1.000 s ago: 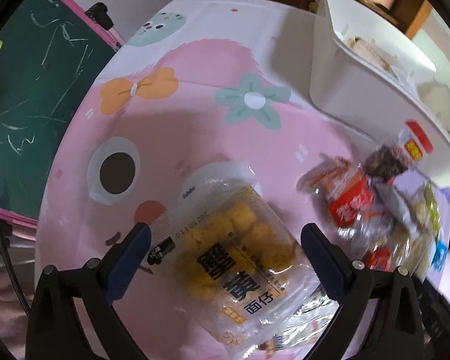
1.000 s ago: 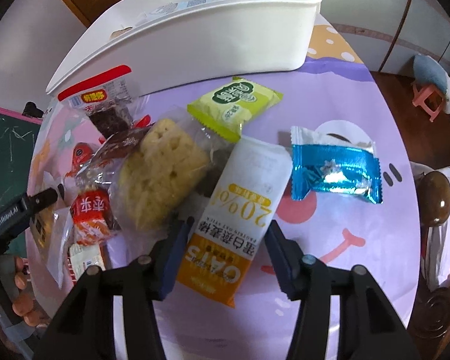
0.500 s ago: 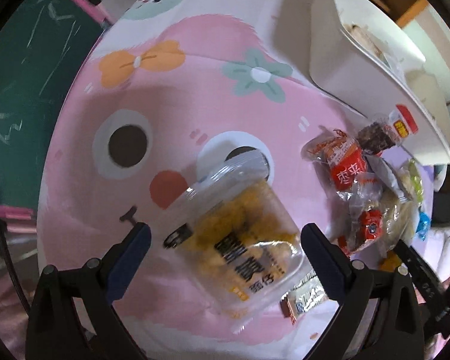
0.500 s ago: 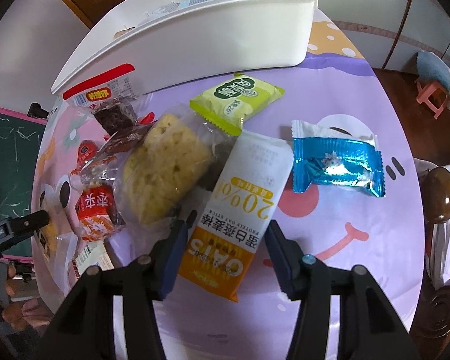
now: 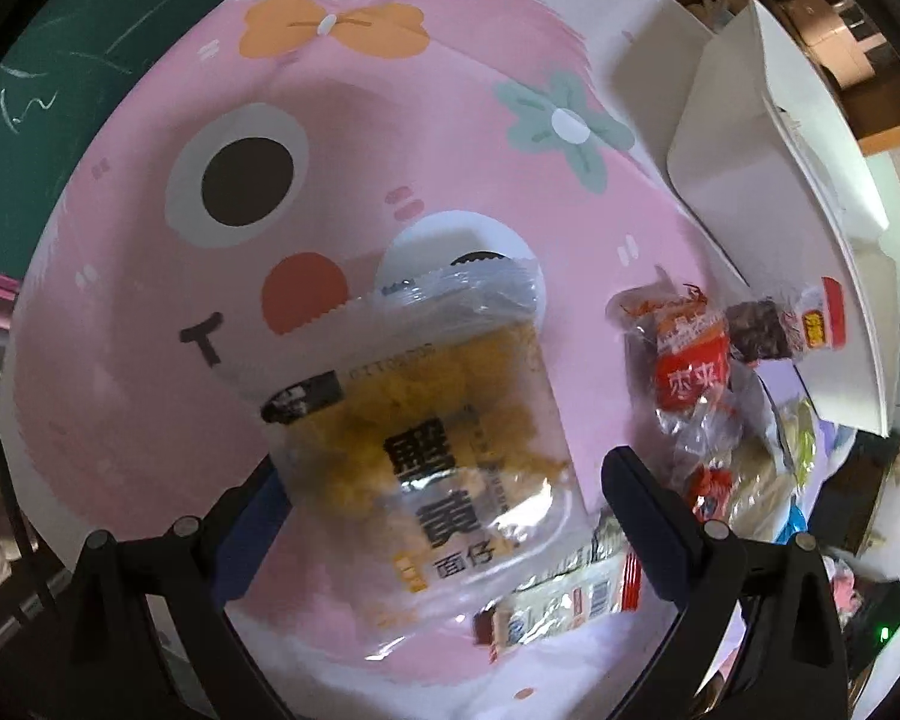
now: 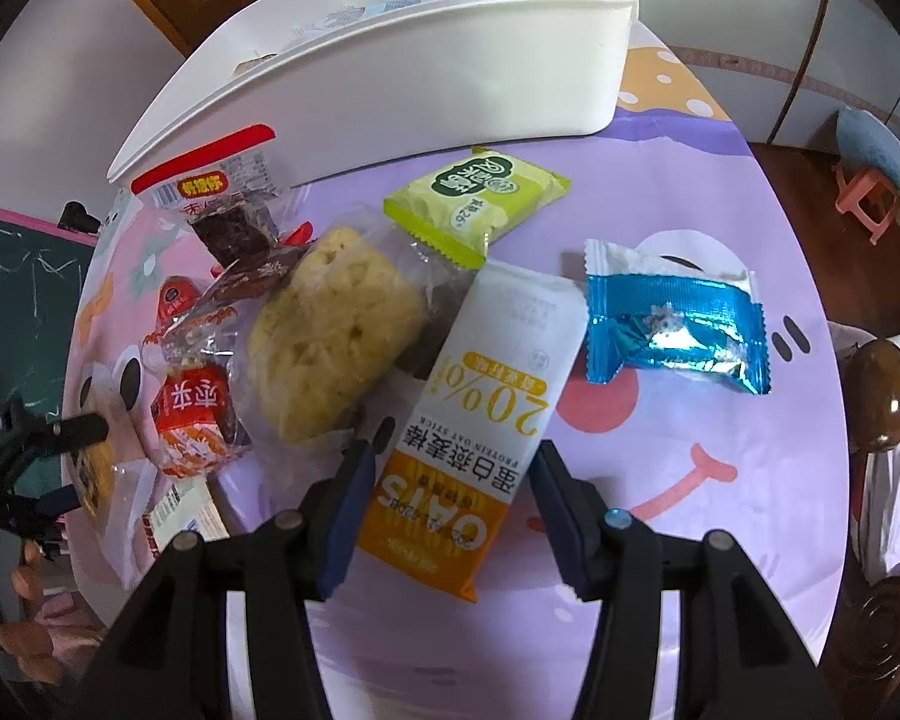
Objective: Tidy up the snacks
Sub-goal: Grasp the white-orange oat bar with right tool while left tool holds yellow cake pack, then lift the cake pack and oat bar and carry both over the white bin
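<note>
A clear bag of yellow puffs (image 5: 438,450) lies on the pink tablecloth (image 5: 360,120). My left gripper (image 5: 444,492) stands open astride the bag, its right finger apart from the bag's edge. The right wrist view shows that gripper (image 6: 75,462) at the far left. My right gripper (image 6: 453,468) is shut on a white-and-orange oat bar (image 6: 498,384), pads against its two long edges. The bar's far end rests on other packets. A white bin (image 6: 420,78) stands behind the pile.
Beside the oat bar lie a pale cake in clear wrap (image 6: 330,336), a green packet (image 6: 480,198), a blue foil packet (image 6: 672,324) and a red packet (image 6: 192,414). A foil packet (image 5: 570,600) lies under the bag. A chalkboard (image 5: 60,30) stands left, a wooden chair knob (image 6: 882,396) right.
The left gripper has rolled and come lower over the clear bag, which now sits deeper between its fingers. The right gripper and the oat bar have not moved.
</note>
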